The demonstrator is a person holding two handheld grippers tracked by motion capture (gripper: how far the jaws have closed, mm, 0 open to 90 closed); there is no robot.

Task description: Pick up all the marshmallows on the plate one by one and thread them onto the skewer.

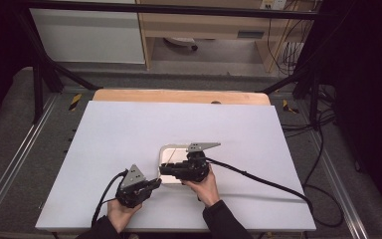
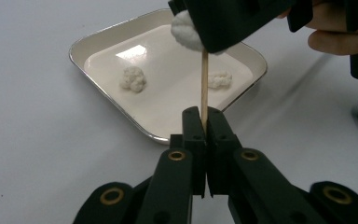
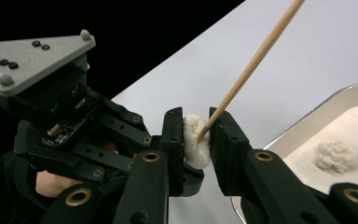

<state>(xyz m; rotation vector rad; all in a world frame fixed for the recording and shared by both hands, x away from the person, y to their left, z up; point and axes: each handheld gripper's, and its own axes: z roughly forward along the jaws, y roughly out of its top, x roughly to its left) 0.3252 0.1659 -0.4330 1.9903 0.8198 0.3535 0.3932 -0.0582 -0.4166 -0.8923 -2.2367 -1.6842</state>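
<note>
Left gripper view | skewer (image 2: 204, 84) clamped | right fingers (image 3: 228, 140) squeeze cauliflower (image 3: 196, 140) | tray (image 2: 93, 42) behind

Legible markings: none

No text, label, brand, number or sign can be read on any surface, near the jaws or farther off

A white table (image 1: 129, 134) carries a shallow white tray (image 2: 98, 39) near its front edge.
</note>
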